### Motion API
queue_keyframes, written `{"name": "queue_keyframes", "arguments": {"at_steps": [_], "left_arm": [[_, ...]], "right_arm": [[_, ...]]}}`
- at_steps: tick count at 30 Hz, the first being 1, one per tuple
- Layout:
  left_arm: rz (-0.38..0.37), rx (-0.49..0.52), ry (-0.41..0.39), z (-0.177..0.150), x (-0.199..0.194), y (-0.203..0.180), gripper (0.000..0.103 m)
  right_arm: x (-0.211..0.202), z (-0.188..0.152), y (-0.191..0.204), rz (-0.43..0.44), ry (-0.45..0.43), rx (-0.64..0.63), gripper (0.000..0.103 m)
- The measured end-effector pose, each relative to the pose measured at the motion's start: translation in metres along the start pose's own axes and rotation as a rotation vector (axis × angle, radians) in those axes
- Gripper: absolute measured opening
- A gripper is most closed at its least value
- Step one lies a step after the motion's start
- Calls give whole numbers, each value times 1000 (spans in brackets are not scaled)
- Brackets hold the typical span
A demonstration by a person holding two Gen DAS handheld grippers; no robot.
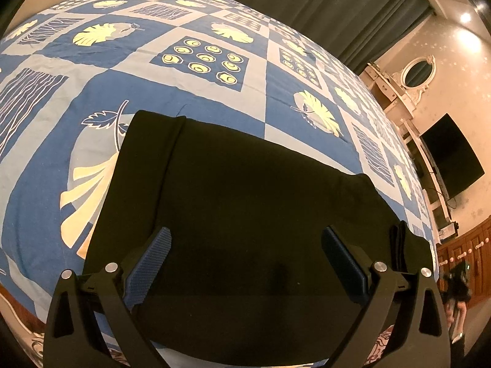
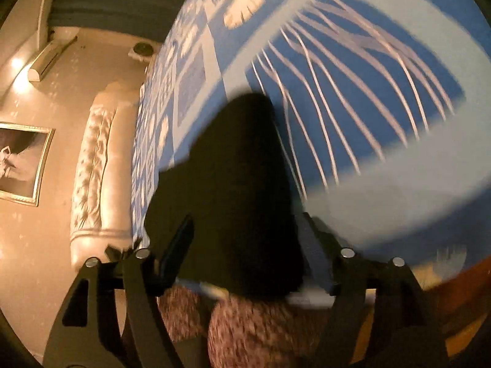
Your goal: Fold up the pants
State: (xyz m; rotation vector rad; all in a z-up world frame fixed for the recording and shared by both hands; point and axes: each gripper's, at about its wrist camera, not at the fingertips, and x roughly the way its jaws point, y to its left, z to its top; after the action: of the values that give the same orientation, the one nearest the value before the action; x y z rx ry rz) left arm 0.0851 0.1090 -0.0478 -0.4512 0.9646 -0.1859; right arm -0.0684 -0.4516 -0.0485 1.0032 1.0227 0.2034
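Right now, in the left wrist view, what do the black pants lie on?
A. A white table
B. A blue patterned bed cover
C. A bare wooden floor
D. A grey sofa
B: the pants lie flat on the blue bed cover with leaf and line prints, and the open left tool is over their near part.

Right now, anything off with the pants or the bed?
Nothing stands out. The black pants lie folded into a compact stack on the blue patterned bedspread, edges fairly even. The left gripper is open above them; the right gripper is open too, though its view is motion-blurred.
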Motion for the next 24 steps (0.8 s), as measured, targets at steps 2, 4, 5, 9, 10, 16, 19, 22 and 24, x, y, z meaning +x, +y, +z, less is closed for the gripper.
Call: {"name": "queue_keyframes", "arguments": {"at_steps": [2, 4, 5, 9, 10, 16, 19, 22, 24], "left_arm": [[-1, 1, 0, 0, 0, 0, 97], [-1, 3, 0, 0, 0, 0, 97], [-1, 5, 0, 0, 0, 0, 97], [-10, 5, 3, 0, -1, 1, 97], [-13, 5, 4, 0, -2, 1, 97], [-28, -15, -1, 8, -11, 7, 97], [-62, -32, -8, 17, -24, 17, 97], [-104, -64, -30, 23, -41, 38, 97], [-138, -105, -25, 23, -50, 57, 97]], "right_arm": [[0, -13, -10, -14, 38, -2, 72], [2, -23, -13, -54, 45, -30, 51], [3, -24, -15, -60, 55, -39, 35], [6, -22, -12, -148, 58, -75, 29], [6, -22, -11, -155, 61, -77, 30], [-23, -23, 16, -141, -27, -94, 56], [-41, -26, 52, -193, -129, -150, 64], [-45, -30, 97, -193, -229, -211, 72], [-35, -33, 127, -164, -272, -247, 75]]}}
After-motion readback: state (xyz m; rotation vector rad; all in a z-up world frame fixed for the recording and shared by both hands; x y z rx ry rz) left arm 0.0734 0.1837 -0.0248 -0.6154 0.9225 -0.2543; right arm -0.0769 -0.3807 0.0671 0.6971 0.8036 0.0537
